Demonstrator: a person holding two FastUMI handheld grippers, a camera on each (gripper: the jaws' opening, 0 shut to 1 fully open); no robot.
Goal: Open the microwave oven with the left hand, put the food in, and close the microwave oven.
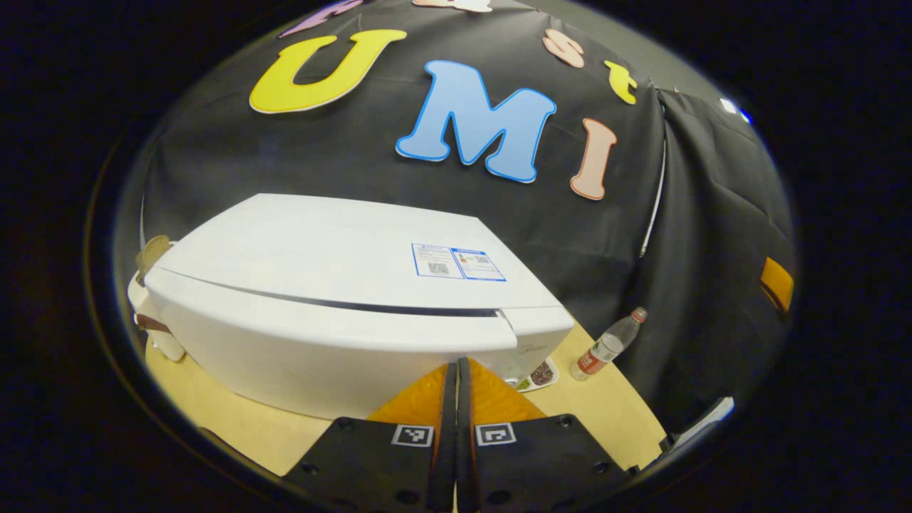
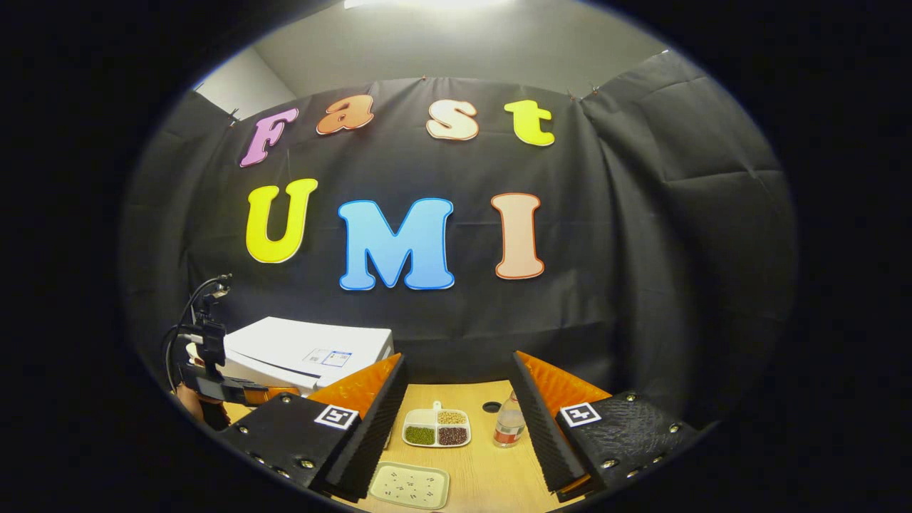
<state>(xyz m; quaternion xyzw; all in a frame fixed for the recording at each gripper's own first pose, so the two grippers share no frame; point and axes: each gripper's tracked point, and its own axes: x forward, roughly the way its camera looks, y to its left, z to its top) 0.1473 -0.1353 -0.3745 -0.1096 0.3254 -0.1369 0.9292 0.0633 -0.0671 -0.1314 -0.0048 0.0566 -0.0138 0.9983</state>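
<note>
In the left gripper view, the white microwave (image 1: 342, 299) sits on the worktop (image 1: 235, 427), filling the left and middle, its door closed and a label on its top. At its far left end a pale object pokes out; I cannot tell what it is. The left gripper (image 1: 456, 377) is just in front of the microwave's right part, its fingers (image 1: 447, 406) pressed together with nothing between them. Right of the fingers, a corner of the food tray (image 1: 539, 375) peeks out by the microwave's near right corner, and further right a bottle (image 1: 607, 346) stands on the worktop near the cloth wall.

In the right gripper view, the left gripper (image 2: 214, 381) shows at the far left with a hand (image 2: 191, 405) under it, close to the microwave (image 2: 303, 353). The right gripper (image 2: 456, 388) hangs over the worktop (image 2: 491, 477), its fingers (image 2: 370, 427) spread wide and holding nothing. Between them lies the food tray (image 2: 436, 427), three compartments with green, tan and dark fillings. Nearer, a pale plate (image 2: 410, 484) with dark specks lies flat. Right of the tray stands the bottle (image 2: 507, 420), with a small dark disc (image 2: 491, 407) just beyond it
</note>
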